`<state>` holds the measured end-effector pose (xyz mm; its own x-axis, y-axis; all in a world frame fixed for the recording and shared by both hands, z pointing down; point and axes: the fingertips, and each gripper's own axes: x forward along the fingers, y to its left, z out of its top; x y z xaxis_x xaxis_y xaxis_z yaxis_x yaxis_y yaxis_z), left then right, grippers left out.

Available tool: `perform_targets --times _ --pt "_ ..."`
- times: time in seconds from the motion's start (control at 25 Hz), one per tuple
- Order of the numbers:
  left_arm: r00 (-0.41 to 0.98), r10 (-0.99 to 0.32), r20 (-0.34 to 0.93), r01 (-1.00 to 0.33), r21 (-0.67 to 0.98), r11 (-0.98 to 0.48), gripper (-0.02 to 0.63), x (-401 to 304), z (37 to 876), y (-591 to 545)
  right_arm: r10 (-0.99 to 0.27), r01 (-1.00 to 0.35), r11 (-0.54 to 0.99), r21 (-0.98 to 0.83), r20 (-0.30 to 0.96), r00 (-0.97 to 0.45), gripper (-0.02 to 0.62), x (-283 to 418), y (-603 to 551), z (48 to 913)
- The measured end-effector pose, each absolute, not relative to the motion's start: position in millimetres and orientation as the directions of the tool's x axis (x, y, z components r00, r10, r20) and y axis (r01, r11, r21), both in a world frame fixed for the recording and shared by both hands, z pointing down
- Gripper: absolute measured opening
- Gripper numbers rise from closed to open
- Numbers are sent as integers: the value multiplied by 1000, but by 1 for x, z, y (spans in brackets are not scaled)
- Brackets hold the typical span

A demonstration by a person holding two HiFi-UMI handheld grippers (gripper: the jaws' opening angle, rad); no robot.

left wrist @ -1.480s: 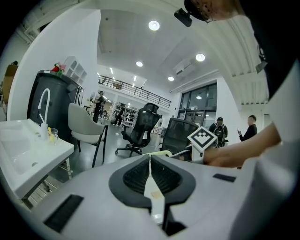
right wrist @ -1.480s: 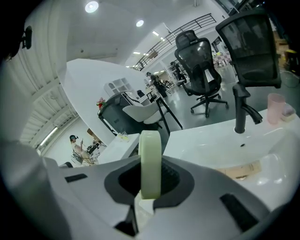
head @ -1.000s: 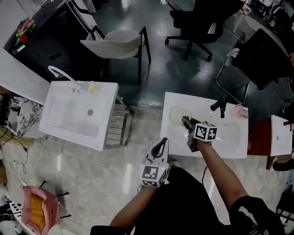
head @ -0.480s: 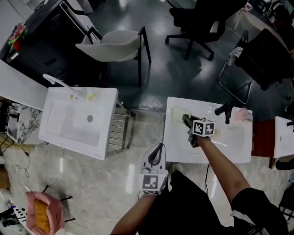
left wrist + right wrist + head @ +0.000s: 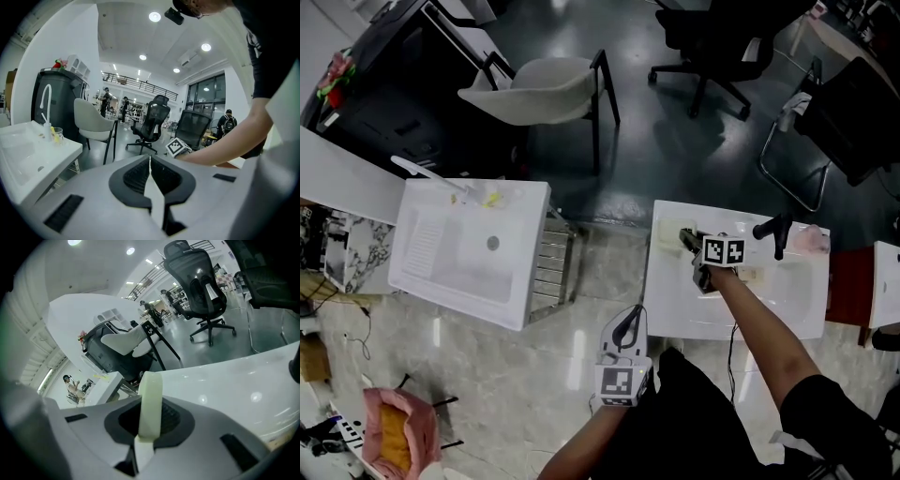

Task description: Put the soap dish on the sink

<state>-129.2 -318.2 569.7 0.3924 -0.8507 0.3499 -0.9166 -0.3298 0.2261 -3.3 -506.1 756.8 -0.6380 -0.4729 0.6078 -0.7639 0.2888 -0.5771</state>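
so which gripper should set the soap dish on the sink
Right. The right gripper is shut on the soap dish just above the sink; the left gripper is shut, empty, and off over the floor.

two white sinks: one sink (image 5: 427,267) lower left of the white chair (image 5: 539,89), the other sink (image 5: 675,300) lower right of it. two taps: white tap (image 5: 417,169), black tap (image 5: 773,232). two black chairs (image 5: 712,37) right of the white chair. two grippers: left gripper (image 5: 628,317), right gripper (image 5: 686,236). one soap dish (image 5: 663,234). one pink bag (image 5: 389,436).
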Motion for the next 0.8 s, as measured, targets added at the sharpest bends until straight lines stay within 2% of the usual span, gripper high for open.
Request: perform_targets --times 0.24,0.8 --pt "427 -833 352 -900 261 -350 15 -122 576 -320 -482 -759 261 -596 601 -637 43 2 -524 768" --pt "451 -802 392 -886 303 -351 15 -112 589 -315 -462 -817 253 -519 677 -573 139 26 -545 792"
